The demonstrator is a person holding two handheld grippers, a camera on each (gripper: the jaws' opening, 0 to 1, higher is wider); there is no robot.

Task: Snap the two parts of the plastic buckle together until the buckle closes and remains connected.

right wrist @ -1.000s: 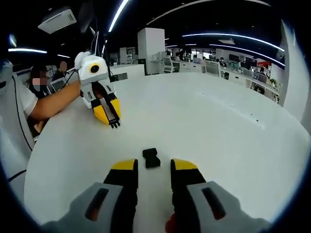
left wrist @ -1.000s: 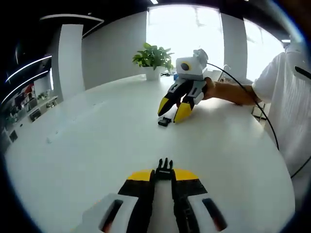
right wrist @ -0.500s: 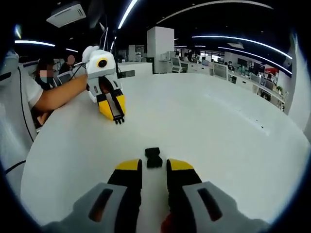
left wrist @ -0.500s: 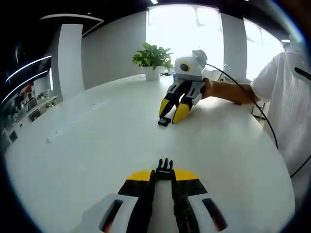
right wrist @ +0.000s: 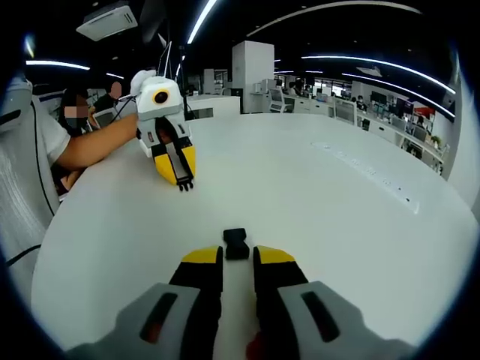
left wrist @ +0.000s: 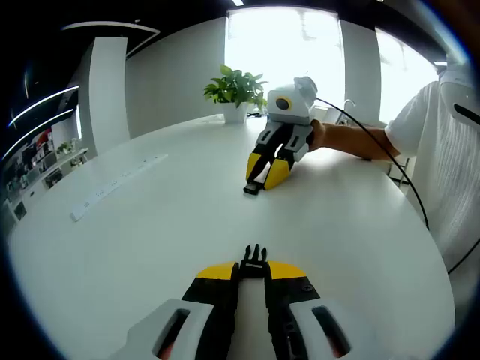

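The black pronged buckle half (left wrist: 255, 259) sticks out past the tips of my left gripper (left wrist: 253, 268), which is shut on it above the white table (left wrist: 150, 225). In the right gripper view the left gripper (right wrist: 180, 178) hangs tip-down at the far left with the pronged half (right wrist: 183, 186) at its tips. The black socket half (right wrist: 236, 243) lies on the table between the fingertips of my right gripper (right wrist: 238, 253). Its jaws stand narrowly apart on either side of the socket. In the left gripper view the right gripper (left wrist: 264, 174) stands over the socket half (left wrist: 253, 187).
A white power strip (left wrist: 112, 187) lies on the table, also seen as the strip (right wrist: 367, 174) at the right. A potted plant (left wrist: 236, 90) stands at the far edge. A person's forearm (left wrist: 352, 140) and a black cable (left wrist: 390, 165) reach in from the right.
My right gripper's jaws have narrowed steadily around the socket half. The left gripper keeps its hold on the pronged half and has hardly moved.
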